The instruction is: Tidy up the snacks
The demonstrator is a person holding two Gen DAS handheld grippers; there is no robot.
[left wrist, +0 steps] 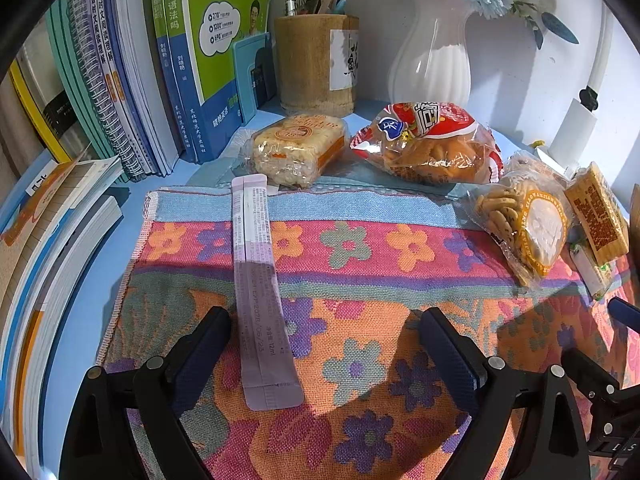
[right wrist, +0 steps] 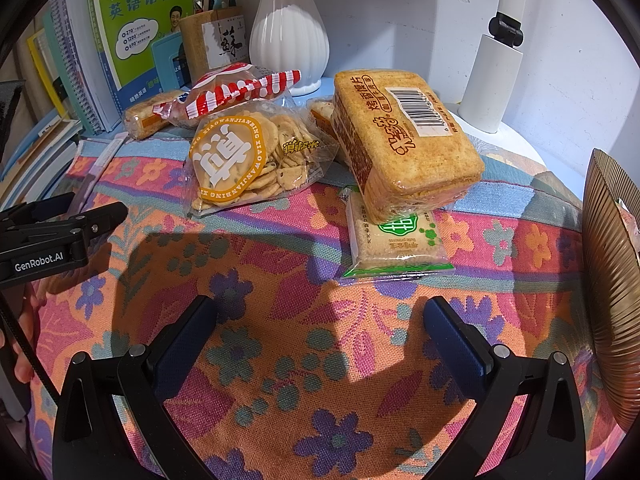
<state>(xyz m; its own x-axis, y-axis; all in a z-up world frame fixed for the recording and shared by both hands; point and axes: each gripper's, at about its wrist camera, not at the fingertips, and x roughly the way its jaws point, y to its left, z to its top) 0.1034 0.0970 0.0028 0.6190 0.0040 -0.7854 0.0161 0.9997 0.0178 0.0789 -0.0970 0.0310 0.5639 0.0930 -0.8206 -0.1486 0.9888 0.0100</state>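
Green wafer pack (rt cam only).

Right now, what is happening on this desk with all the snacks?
A person holds two grippers above a flowered cloth to organize snacks. Both the left gripper and the right gripper are open and hold nothing. A purple sachet lies on the cloth just ahead of the left gripper, near its left finger. Ahead of the right gripper, a toast pack leans on a green cracker pack, with a cookie bag beside them. Nothing is sorted yet.
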